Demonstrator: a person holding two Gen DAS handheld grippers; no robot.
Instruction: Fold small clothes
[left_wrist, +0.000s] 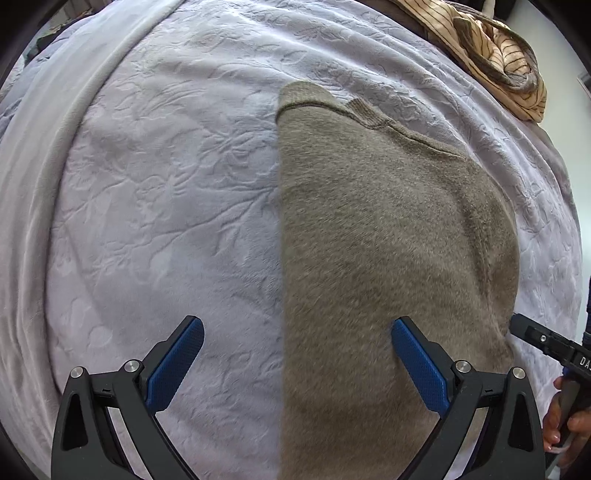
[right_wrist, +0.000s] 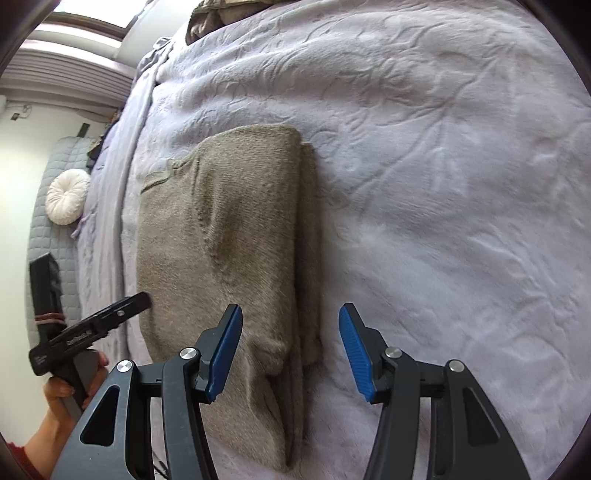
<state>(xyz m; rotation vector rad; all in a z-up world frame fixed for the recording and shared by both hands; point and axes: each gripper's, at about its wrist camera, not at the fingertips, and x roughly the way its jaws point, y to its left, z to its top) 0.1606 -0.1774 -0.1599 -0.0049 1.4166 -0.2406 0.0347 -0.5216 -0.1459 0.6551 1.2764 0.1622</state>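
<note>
A taupe knitted sweater (left_wrist: 388, 240) lies folded lengthwise on a pale lilac embossed bedspread (left_wrist: 166, 203). It also shows in the right wrist view (right_wrist: 229, 229), with a second layer showing along its right edge. My left gripper (left_wrist: 297, 325) is open, hovering above the sweater's left edge, its right finger over the knit. My right gripper (right_wrist: 290, 314) is open above the sweater's right fold edge near its lower end. Each gripper appears at the side of the other's view: the right one (left_wrist: 546, 343) and the left one (right_wrist: 92, 328).
A striped tan garment (left_wrist: 495, 55) lies bunched at the far right of the bed. A round white cushion (right_wrist: 67, 197) rests on a grey quilted mat (right_wrist: 48, 229) beside the bed. More crumpled fabric (right_wrist: 221, 14) sits at the far top edge.
</note>
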